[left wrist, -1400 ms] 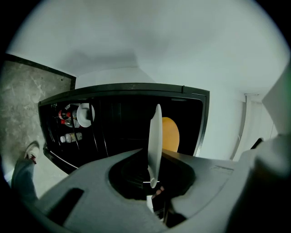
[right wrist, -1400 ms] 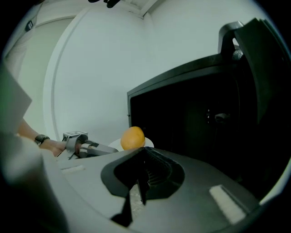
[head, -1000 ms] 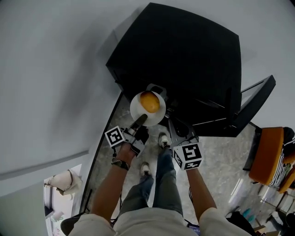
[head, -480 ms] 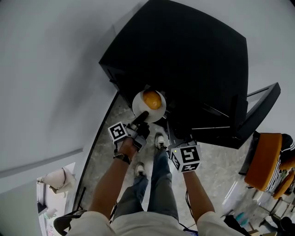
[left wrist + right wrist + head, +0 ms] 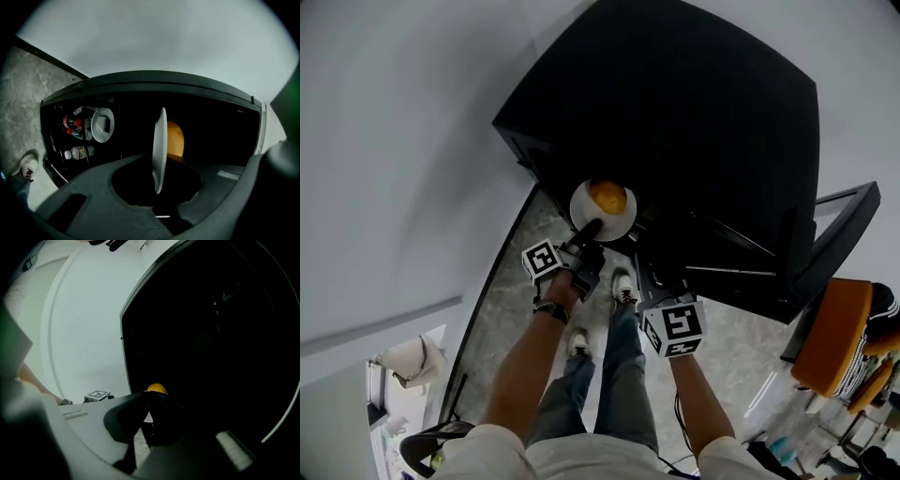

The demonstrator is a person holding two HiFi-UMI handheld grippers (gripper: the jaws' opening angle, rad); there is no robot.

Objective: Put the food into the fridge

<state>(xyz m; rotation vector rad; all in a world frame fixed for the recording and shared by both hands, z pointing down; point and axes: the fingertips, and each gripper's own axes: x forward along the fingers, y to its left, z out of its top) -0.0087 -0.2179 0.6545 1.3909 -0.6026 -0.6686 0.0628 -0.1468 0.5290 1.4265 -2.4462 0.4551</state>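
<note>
1. Left tongs (image 5: pixel 158 183): closed down to a narrow gap and clamped on the near rim of a round white plate (image 5: pixel 161 140). The plate is carried out in front of the tongs, and the grip looks firm.
2. Load: one round orange fruit (image 5: pixel 176 139) sits on the plate just beyond the clamped rim. It rests loose, so I judge it could roll if the plate tips.
3. Right tongs (image 5: pixel 148 394): tips together with nothing between them. They hang beside and slightly behind the left tongs, and the fruit shows just past their tips.
4. Directly ahead of both tongs stands the tall black fridge (image 5: pixel 694 122). Its dark interior is exposed, and its black door (image 5: pixel 839 234) is swung out on the far side of the right tongs.
5. Beyond the plate, bottles (image 5: pixel 75 123) stand in a rack at the edge of the opening. Which shelf is free cannot be made out.
6. Step in hand, by my judgement: the plate is at the mouth of the fridge and not yet set down.
7. The next move calls for keeping the plate level, pushing it forward onto a shelf clear of the bottles, then letting go of the rim. The idle right tongs are free to shut the door.
</note>
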